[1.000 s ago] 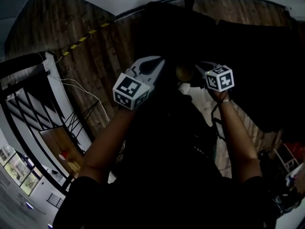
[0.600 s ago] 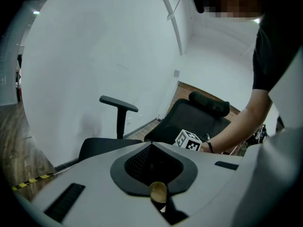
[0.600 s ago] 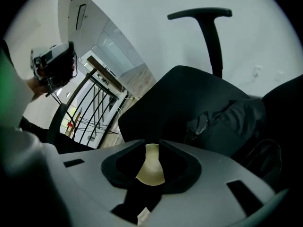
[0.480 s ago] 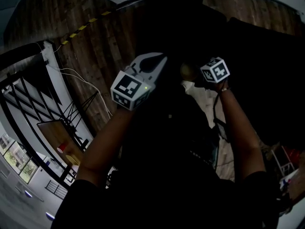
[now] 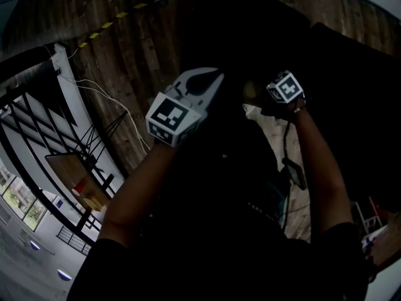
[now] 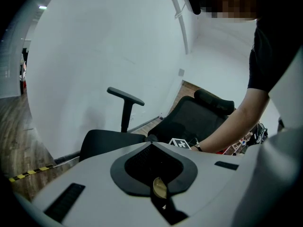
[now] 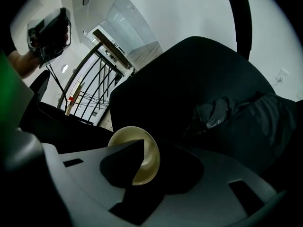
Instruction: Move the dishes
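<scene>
Wooden floor (image 5: pixel 125 61) with a black office chair (image 5: pixel 250 36) beneath the person; no bench appeared in any view. Head view: left gripper (image 5: pixel 202 81) and right gripper (image 5: pixel 266 98) were held side by side over the chair, with a cream bowl (image 5: pixel 253 91) at the right gripper's tip. Left gripper view: the jaws were almost together on a thin gold-coloured sliver (image 6: pixel 159 187), too little of it showing to identify. Right gripper view: the jaws were closed on the bowl's rim, one pad lying across its hollow, and the bowl was tilted on its side in mid-air. Judged risk: the hold was a narrow rim pinch, so a quick swing or a knock against the chair could twist the bowl loose and drop it to the floor.
</scene>
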The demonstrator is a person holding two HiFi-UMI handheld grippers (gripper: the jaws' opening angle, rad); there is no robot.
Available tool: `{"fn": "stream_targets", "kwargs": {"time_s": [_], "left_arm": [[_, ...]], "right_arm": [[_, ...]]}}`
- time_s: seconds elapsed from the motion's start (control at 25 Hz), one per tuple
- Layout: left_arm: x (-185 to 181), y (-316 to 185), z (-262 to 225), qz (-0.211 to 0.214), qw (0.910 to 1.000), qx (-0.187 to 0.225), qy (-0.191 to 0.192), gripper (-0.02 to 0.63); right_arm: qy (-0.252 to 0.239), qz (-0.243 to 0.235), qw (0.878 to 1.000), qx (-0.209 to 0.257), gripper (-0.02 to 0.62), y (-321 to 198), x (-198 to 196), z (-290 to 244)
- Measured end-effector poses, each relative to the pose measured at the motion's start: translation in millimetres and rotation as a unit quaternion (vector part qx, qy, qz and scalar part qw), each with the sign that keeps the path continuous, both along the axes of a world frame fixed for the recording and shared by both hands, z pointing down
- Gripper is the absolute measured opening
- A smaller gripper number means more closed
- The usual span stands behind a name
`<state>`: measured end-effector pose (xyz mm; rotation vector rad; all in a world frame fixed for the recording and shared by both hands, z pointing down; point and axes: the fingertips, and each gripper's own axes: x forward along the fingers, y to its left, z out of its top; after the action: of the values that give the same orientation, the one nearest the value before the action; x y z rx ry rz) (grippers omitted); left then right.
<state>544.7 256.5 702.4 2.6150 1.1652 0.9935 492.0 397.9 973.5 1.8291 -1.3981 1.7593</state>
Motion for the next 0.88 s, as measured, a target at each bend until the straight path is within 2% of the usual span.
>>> {"fn": "stream_targets", "kwargs": {"time_s": [0.44,0.6,0.76,0.88], "left_arm": [[-3.7,-12.2,18.9,-0.005,0.9999,0.004,-0.014,-0.009],[-4.9,-14.0,17.8,-0.007,0.9999,0.004,-0.014,-0.009],[-4.3,-14.9,16.0,-0.009,0.9999,0.004,-0.011,-0.009],[-6.4,-12.5,8.3,-0.007,1.0,0.003,-0.006,-0.009]], "right_arm": [[-0.015,-0.045,0.998,-0.044,0.1,4.4,-4.0,39.9],[-0.017,-0.053,0.998,-0.042,0.031,4.2,-7.7,40.0],[-0.02,-0.035,0.999,-0.028,0.02,2.0,-3.9,33.6],[-0.034,-0.004,0.999,-0.024,0.02,3.4,-6.8,16.7]]}}
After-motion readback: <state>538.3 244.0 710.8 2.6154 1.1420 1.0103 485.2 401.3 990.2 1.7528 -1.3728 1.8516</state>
